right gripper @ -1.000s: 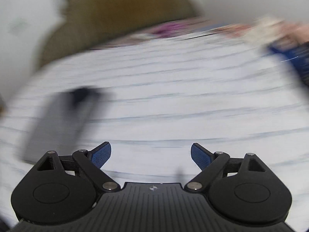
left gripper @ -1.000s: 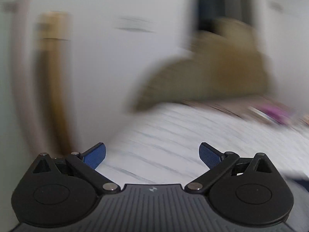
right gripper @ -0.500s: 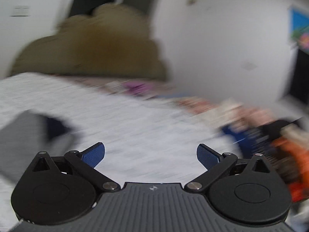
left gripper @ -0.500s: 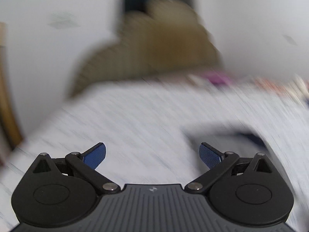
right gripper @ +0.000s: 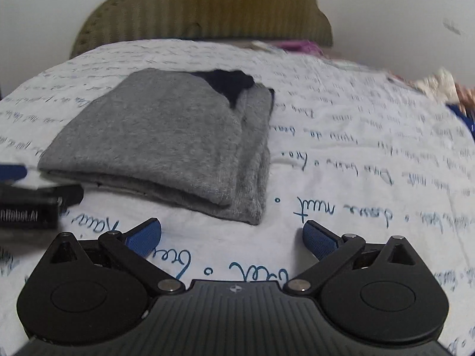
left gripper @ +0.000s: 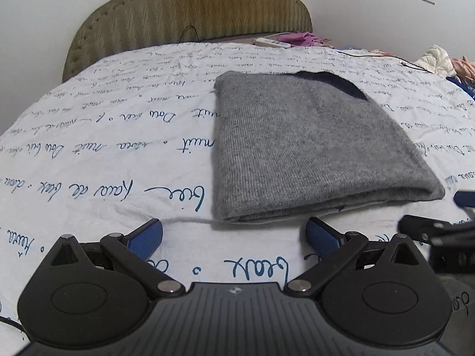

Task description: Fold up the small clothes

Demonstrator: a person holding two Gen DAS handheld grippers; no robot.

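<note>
A folded grey knit garment (left gripper: pixel 299 145) with a dark navy collar (left gripper: pixel 335 84) lies flat on the white bed sheet (left gripper: pixel 118 136) printed with blue script. It also shows in the right wrist view (right gripper: pixel 166 142). My left gripper (left gripper: pixel 234 234) is open and empty, just short of the garment's near edge, over its near left corner. My right gripper (right gripper: pixel 231 234) is open and empty, in front of the garment's near right corner. Each gripper shows at the edge of the other's view.
An olive padded headboard (left gripper: pixel 190 12) stands at the far end of the bed. A white power strip (left gripper: pixel 271 42) and purple cloth (left gripper: pixel 299 38) lie near it. More clothes (left gripper: pixel 445 62) are heaped at the far right. A loose thread (left gripper: pixel 187 219) trails from the garment.
Both grippers have swung round from blurred sweeps across the bed and now face the folded garment from its near side, close together. Both stay open.
</note>
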